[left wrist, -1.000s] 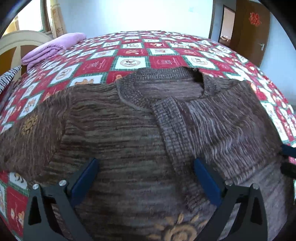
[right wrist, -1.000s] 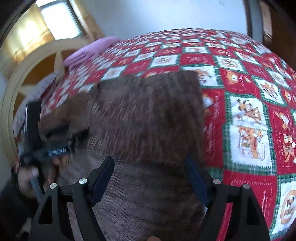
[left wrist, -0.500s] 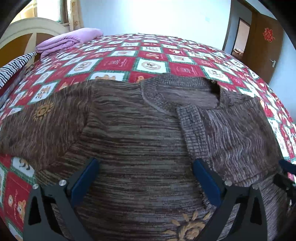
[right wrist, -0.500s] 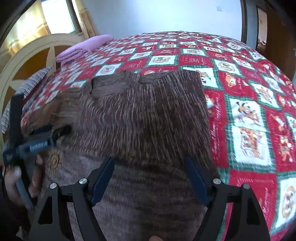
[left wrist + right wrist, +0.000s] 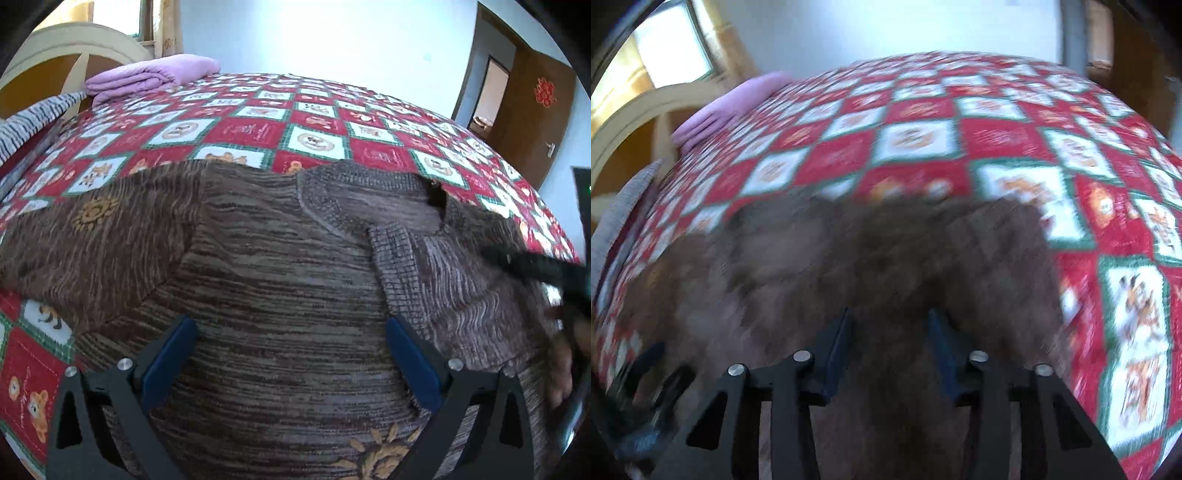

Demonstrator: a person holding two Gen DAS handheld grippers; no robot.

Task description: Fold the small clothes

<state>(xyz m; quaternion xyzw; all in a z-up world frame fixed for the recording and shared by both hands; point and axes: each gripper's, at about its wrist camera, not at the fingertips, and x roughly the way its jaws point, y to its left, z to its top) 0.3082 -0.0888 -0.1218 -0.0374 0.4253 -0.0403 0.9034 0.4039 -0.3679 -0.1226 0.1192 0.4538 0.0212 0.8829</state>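
Note:
A brown knitted sweater (image 5: 277, 258) lies front up on the red patchwork quilt (image 5: 258, 129), one sleeve folded in over its chest and the other sleeve (image 5: 85, 236) spread out to the left. My left gripper (image 5: 288, 321) hovers open over the sweater's body with only flat fabric under it. The right gripper (image 5: 889, 314) is over the same sweater (image 5: 849, 258) in a blurred picture. Its jaws are closing with a narrow gap left, and no fabric shows pinched between them. In the left wrist view it appears as a dark blur (image 5: 535, 266) at the right edge.
A folded purple blanket (image 5: 155, 74) and a striped cloth (image 5: 29, 118) lie at the far left by the cream headboard (image 5: 55, 48). A brown door (image 5: 532, 110) stands open at the back right. The quilt stretches beyond the collar.
The right gripper has swept sideways across the sweater and its jaws have narrowed from wide apart. It now reaches into the left wrist view. The left gripper stays open over the body.

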